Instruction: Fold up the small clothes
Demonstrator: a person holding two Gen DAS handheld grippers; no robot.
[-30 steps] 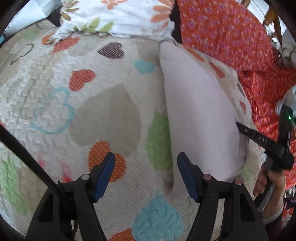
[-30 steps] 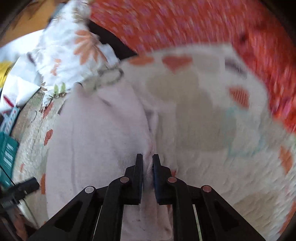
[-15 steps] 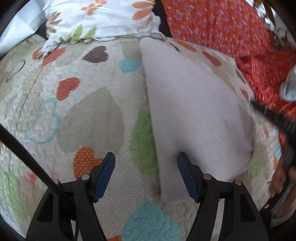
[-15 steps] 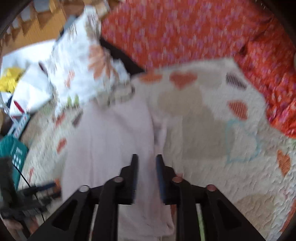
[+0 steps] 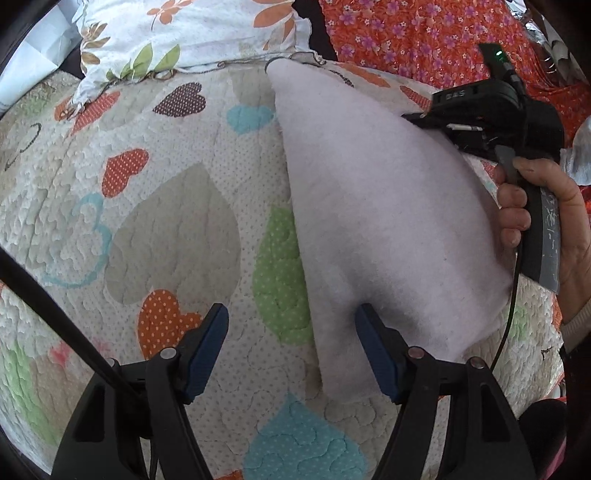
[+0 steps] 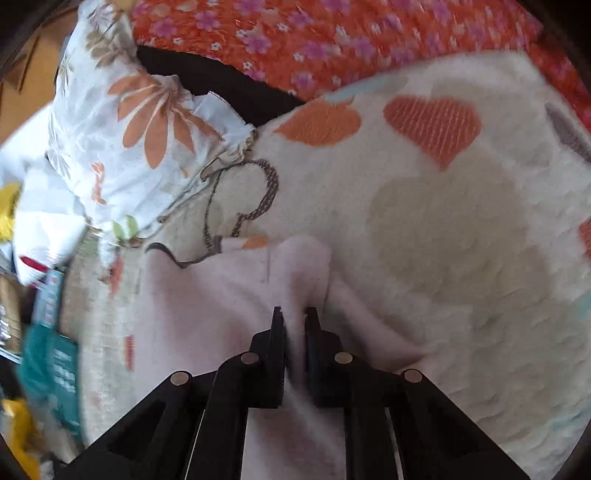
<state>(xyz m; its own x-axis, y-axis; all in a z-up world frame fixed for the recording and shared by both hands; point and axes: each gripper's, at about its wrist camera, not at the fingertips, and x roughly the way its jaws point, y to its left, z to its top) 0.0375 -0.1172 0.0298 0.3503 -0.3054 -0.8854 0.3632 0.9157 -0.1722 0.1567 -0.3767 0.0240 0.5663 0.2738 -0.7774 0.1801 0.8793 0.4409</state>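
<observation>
A pale pink cloth [image 5: 376, 206] lies on a quilted mat with coloured hearts [image 5: 170, 221]. My left gripper [image 5: 291, 314] is open, its jaws wide apart, low over the cloth's near left edge; its right finger [image 5: 373, 343] rests on the cloth. My right gripper [image 6: 294, 314] is shut on a raised fold of the pink cloth [image 6: 221, 295]. In the left wrist view the right gripper's body [image 5: 491, 110] shows held by a hand above the cloth's far right side.
A white pillow with orange flowers [image 5: 192, 33] lies at the mat's far edge. Red floral fabric [image 5: 417, 33] borders the far right. Boxes and packets [image 6: 48, 314] sit left of the mat in the right wrist view.
The right gripper closed again on the cloth and carried its fold toward the far end of the mat. The left gripper moved closer over the cloth's near edge, still open.
</observation>
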